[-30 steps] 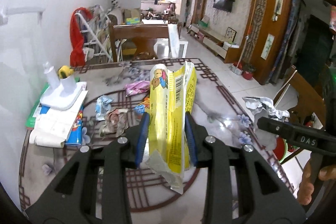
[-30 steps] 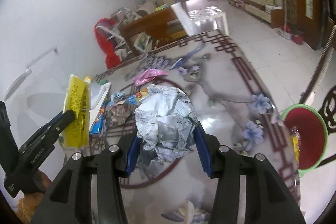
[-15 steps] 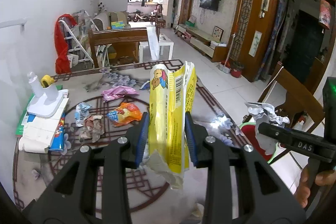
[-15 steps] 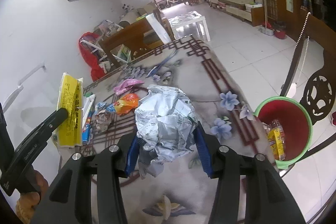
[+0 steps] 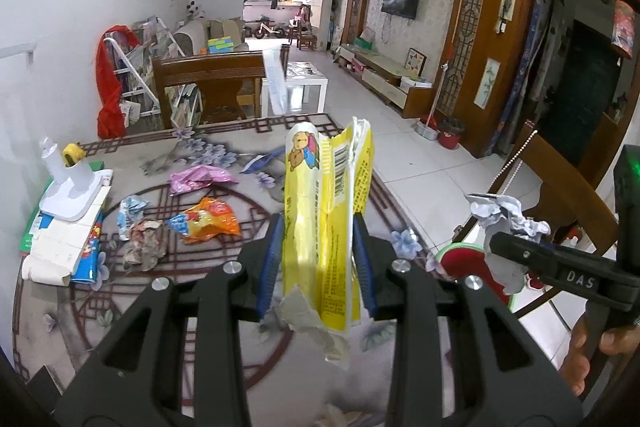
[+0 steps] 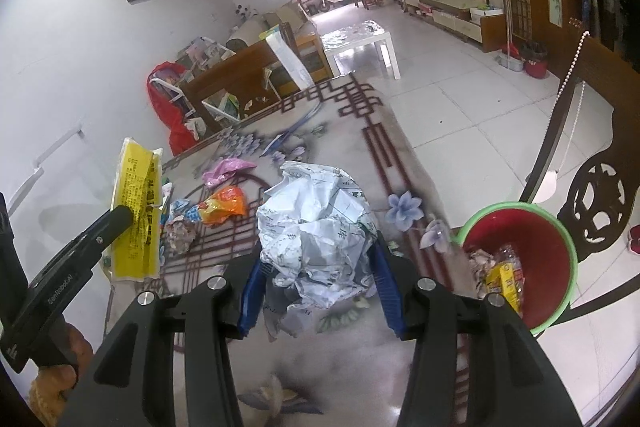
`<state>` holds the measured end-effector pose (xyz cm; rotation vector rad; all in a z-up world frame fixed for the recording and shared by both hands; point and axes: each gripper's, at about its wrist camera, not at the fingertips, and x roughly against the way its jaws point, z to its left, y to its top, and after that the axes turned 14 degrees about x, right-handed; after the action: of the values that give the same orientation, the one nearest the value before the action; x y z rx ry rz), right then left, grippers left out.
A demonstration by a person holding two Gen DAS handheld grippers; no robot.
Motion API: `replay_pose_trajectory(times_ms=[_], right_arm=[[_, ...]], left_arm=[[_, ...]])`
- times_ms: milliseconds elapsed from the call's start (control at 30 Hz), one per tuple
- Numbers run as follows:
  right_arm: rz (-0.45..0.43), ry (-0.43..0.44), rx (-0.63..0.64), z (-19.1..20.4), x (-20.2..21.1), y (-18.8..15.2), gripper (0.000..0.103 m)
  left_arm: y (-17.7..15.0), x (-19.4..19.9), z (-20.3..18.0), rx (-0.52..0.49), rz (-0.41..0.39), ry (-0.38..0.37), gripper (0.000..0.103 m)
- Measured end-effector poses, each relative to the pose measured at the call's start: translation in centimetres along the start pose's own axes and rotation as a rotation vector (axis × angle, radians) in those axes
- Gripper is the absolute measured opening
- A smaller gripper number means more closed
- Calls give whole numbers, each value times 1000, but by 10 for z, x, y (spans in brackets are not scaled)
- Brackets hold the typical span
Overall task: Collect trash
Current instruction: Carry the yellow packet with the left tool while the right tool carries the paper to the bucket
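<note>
My left gripper (image 5: 318,259) is shut on a torn yellow snack wrapper (image 5: 324,223), held upright above the table; the wrapper also shows in the right wrist view (image 6: 134,215). My right gripper (image 6: 316,267) is shut on a crumpled white newspaper ball (image 6: 316,227), which also shows in the left wrist view (image 5: 504,223). A red bin with a green rim (image 6: 560,247) stands on the floor to the right of the table, holding some trash. An orange wrapper (image 5: 204,223), a pink wrapper (image 5: 196,179) and crumpled scraps (image 5: 140,243) lie on the table.
The patterned table (image 5: 100,327) ends at its right edge beside the bin. A white stand on a stack of papers (image 5: 68,211) sits at the table's left. A carved wooden chair (image 6: 592,187) stands behind the bin. A wooden bench (image 5: 208,83) is beyond the table.
Both grippers have lifted and drawn back with their trash. The right gripper has shifted toward the red bin, which now shows larger and closer.
</note>
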<state>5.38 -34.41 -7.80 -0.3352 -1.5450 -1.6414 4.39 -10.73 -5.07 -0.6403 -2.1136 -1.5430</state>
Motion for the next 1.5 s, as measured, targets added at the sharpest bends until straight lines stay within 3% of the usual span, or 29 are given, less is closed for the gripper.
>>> replay_pose_trajectory(times_ms=[567, 1500], right_arm=[[3, 26, -16, -69, 14, 2, 47], [-19, -37, -135, -183, 60, -20, 47]], left_arm=[[-8, -18, -77, -31, 2, 15, 33], [-34, -46, -189, -82, 40, -43, 33]])
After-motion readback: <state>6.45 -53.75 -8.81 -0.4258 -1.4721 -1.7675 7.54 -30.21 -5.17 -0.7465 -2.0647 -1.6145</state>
